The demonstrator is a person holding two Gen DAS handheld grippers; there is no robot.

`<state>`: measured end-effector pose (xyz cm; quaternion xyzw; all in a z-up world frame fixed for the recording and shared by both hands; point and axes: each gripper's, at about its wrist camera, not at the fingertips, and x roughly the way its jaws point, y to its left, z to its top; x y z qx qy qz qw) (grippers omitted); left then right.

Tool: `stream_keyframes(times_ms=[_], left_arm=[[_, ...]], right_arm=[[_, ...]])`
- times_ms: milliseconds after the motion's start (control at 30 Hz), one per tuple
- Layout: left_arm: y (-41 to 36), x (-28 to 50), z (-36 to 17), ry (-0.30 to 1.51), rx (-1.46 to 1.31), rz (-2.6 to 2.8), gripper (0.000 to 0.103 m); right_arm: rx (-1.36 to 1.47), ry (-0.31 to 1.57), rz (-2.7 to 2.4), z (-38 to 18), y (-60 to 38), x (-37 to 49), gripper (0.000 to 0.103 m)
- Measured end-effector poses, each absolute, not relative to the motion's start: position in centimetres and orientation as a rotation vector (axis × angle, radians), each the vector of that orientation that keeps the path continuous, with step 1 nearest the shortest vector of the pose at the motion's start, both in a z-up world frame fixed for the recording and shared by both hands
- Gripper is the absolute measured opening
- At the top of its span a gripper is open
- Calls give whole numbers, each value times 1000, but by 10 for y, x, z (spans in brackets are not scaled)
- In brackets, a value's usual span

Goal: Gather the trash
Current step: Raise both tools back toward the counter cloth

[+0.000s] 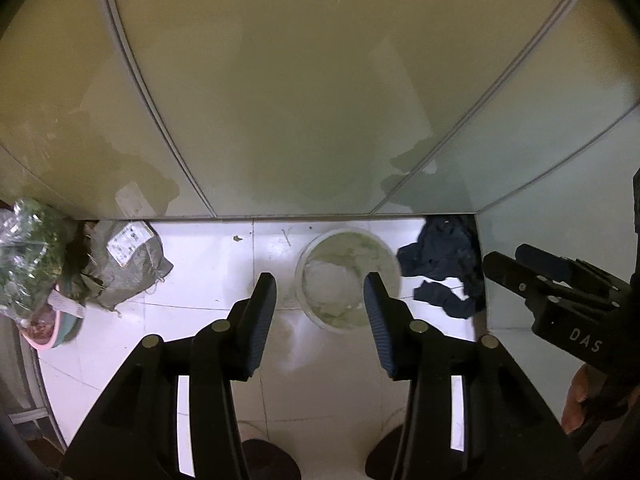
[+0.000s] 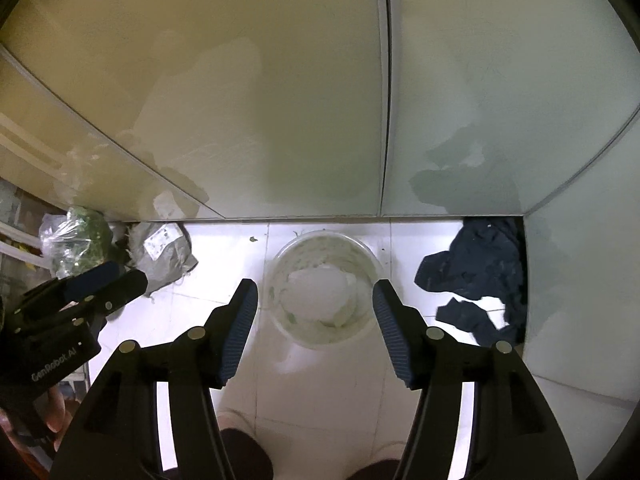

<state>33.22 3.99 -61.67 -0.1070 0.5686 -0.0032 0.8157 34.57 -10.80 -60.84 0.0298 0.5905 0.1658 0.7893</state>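
A white bucket (image 1: pixel 360 246) (image 2: pixel 362 264) stands on the white tiled floor against the cabinet doors. Inside it lies a crumpled white wad (image 1: pixel 326 276) (image 2: pixel 320 292), with greenish smears on its wall. My left gripper (image 1: pixel 321 280) (image 2: pixel 126 276) hangs open above the floor just left of the bucket, nothing between its fingers. My right gripper (image 2: pixel 315 285) (image 1: pixel 506 256) is open too, pointing down over the bucket with the wad seen between its fingers but far below them.
A grey sack (image 1: pixel 128 264) (image 2: pixel 168 256) with a paper label lies at the left beside a clear bag of greens (image 1: pixel 28 256) (image 2: pixel 80 240) and a pink bowl (image 1: pixel 52 332). A dark blue cloth (image 1: pixel 444 264) (image 2: pixel 476 264) lies in the right corner.
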Motion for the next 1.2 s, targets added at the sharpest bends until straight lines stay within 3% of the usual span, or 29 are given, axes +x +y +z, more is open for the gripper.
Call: stream_keyframes(times_ms=[167,600,767,900,967,1200], left_arm=[[36,325,-528,1174,-210,-40,45],[66,295,-246,883,-130,-92,47],[85,279,-162,739,-98,-113,55],[96,274,-112,656,-100,-129,58],[100,274,-96,620,-98,-139,59],[101,305,-74,569,-83,-117,73]], right_arm=[[54,1237,333,-534,-113,340,56],[83,967,287,-255,-108,310,56],[84,831,257,-170,-103,290,56],[82,716,223,-115,-94,269,57],[80,668,223,-94,-90,263,64],[63,556,199,-65,-91,280,74]])
